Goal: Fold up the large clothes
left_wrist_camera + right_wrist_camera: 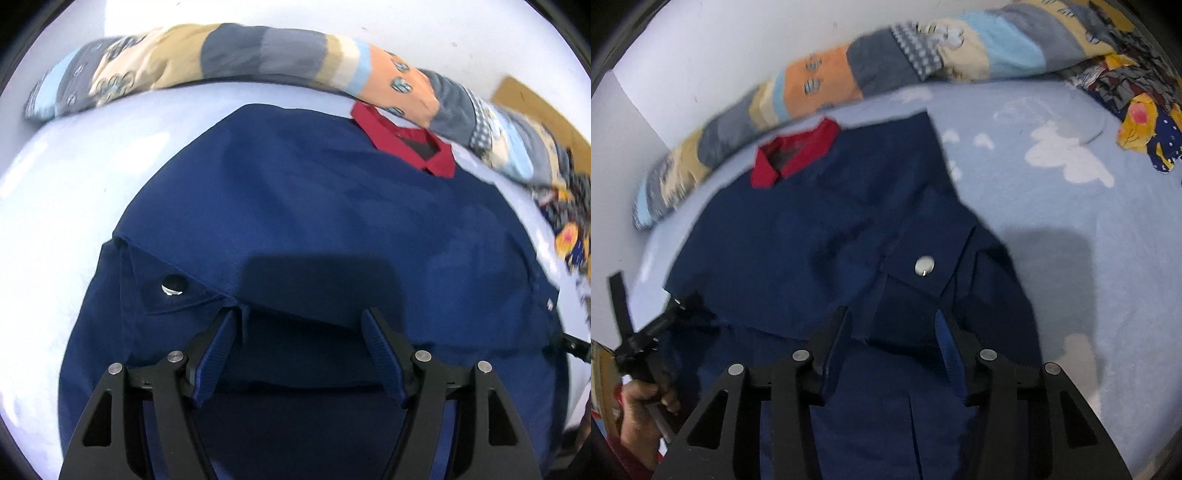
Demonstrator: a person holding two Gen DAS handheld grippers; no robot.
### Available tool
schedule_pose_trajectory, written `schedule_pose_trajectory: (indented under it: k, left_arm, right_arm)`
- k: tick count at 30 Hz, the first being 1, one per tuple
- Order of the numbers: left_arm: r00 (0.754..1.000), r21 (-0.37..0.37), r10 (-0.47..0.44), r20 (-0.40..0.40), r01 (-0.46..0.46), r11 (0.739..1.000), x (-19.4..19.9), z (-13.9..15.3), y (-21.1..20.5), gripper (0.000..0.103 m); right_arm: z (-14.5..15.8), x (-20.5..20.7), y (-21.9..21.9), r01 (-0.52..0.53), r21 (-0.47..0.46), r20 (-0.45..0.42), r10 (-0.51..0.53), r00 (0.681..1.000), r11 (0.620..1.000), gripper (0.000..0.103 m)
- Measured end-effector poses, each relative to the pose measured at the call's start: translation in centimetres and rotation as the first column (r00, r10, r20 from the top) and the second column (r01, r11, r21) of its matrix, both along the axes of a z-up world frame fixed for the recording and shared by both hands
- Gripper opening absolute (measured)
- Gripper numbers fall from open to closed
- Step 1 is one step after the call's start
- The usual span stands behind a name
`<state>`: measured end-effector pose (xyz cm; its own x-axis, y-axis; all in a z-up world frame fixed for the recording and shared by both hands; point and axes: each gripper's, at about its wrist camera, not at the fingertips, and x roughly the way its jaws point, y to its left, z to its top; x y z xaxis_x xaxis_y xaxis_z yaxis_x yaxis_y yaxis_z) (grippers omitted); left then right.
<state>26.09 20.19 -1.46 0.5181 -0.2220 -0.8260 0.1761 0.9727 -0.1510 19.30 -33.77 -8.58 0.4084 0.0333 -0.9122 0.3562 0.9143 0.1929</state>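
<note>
A large navy blue jacket (317,206) with a red collar (406,142) lies spread on a light blue bed sheet (62,177), sleeves folded in over the body. My left gripper (299,325) is open just above the jacket's lower part, near a cuff tab with a snap button (173,286). In the right wrist view the jacket (812,236) and collar (796,153) show again. My right gripper (892,328) is open over the jacket beside another cuff snap button (924,266). The left gripper (661,325) shows at the left edge.
A rolled patchwork quilt (229,51) (886,62) lies along the wall behind the jacket. A dark patterned cloth with yellow patches (1137,122) sits at the right. The sheet (1071,206) has white cloud prints. A brown board (535,107) leans at the far right.
</note>
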Motion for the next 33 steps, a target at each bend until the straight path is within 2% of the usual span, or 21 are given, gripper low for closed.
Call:
schedule_pose_trajectory:
  k: [2,3,5,8,10,13,15,19,22,25,28,31,33]
  left_arm:
    - [1.000,0.009,-0.023,-0.001,0.023,1.000,-0.3,0.0,-0.1,0.070]
    - [0.999,0.005,-0.035,-0.007,0.035,0.999,-0.5,0.3,-0.1,0.070]
    - [0.999,-0.022,-0.040,-0.002,0.040,0.999,-0.9,1.1,0.1,0.070]
    - [1.000,-0.100,-0.014,-0.006,0.013,0.995,-1.3,2.3,1.5,0.070]
    - [1.000,-0.129,-0.004,-0.010,0.002,0.992,-1.6,2.7,2.2,0.070]
    - [1.000,-0.118,0.004,-0.010,-0.005,0.993,-1.4,2.6,2.2,0.070]
    - [1.000,-0.094,0.004,-0.018,-0.005,0.996,-1.2,2.4,1.9,0.070]
    - [0.999,-0.040,-0.007,-0.035,0.005,0.999,-1.2,1.4,1.2,0.070]
    - [1.000,0.007,-0.020,-0.017,0.020,1.000,-1.3,1.8,0.1,0.070]
    - [0.999,-0.033,-0.053,-0.003,0.052,0.998,-1.9,2.7,-0.6,0.071]
    - [0.997,-0.034,-0.065,-0.048,0.063,0.997,-2.8,2.0,-1.0,0.071]
    - [0.994,-0.062,-0.058,-0.089,0.052,0.997,-5.1,1.5,-0.1,0.071]
    - [0.990,-0.075,-0.060,-0.127,0.051,0.996,-7.0,1.0,0.8,0.071]
  right_arm:
    - [-1.8,0.2,-0.1,0.019,0.016,-0.074,-0.018,0.997,1.000,0.047]
    - [-2.1,0.1,-0.2,0.021,0.024,-0.085,-0.019,0.996,0.999,0.047]
    - [-1.9,-0.2,0.0,0.022,0.019,-0.086,-0.021,0.996,1.000,0.049]
    - [-1.5,-0.6,0.2,0.023,0.019,-0.090,-0.022,0.996,1.000,0.050]
    - [-0.7,-0.8,0.2,0.021,0.031,-0.059,-0.019,0.998,0.999,0.050]
    - [0.1,-1.0,0.4,0.011,-0.020,-0.023,-0.011,1.000,1.000,0.049]
    - [0.0,-0.7,0.4,0.000,-0.037,-0.033,-0.001,0.999,0.999,0.050]
    - [-1.7,-0.2,0.3,0.009,0.042,-0.103,-0.005,0.995,0.999,0.051]
    - [-1.3,-0.3,1.1,-0.013,0.013,-0.102,0.014,0.995,1.000,0.051]
    - [-0.1,-0.5,1.2,-0.005,0.014,-0.045,0.006,0.999,1.000,0.051]
    - [0.9,-0.7,1.7,-0.032,0.007,-0.014,0.033,0.999,0.999,0.050]
    - [-1.6,-0.2,3.0,-0.079,-0.003,-0.118,0.078,0.990,0.997,0.049]
    - [-2.0,-0.6,3.3,-0.090,-0.017,-0.128,0.087,0.988,0.996,0.049]
